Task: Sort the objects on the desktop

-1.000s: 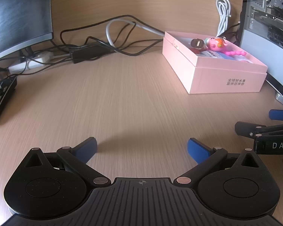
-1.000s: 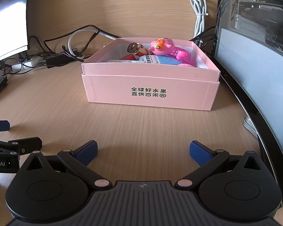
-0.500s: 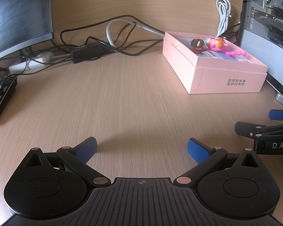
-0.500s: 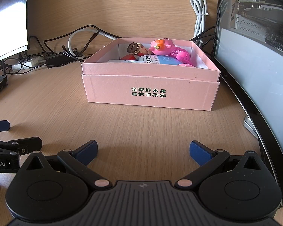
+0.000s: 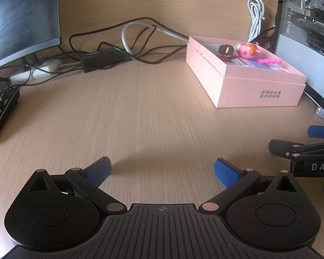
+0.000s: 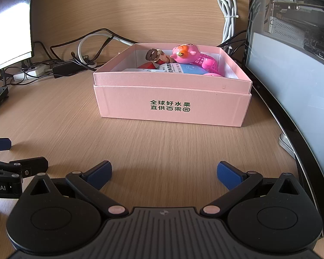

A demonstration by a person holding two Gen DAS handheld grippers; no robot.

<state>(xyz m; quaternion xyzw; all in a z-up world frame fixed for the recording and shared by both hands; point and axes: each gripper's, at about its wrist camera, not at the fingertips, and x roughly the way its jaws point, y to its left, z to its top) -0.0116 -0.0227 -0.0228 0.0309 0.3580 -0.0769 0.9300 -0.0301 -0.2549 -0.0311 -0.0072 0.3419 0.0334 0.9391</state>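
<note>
An open pink box (image 6: 172,105) stands on the wooden desk straight ahead of my right gripper (image 6: 164,171), which is open and empty, well short of it. The box holds a pink toy (image 6: 185,55), a blue-and-white packet (image 6: 183,69), a red item (image 6: 148,65) and a brown figure (image 6: 154,55). In the left wrist view the box (image 5: 254,90) sits at the far right with the pink toy (image 5: 248,50) inside. My left gripper (image 5: 162,170) is open and empty over bare desk. The right gripper's fingers (image 5: 319,131) show at the right edge.
A monitor (image 5: 21,19) and keyboard (image 5: 0,112) are at the left. Tangled cables and a power strip (image 5: 105,58) run along the back wall. A computer case (image 6: 291,54) stands at the right, beside the box. A white coiled cable (image 6: 227,15) hangs behind.
</note>
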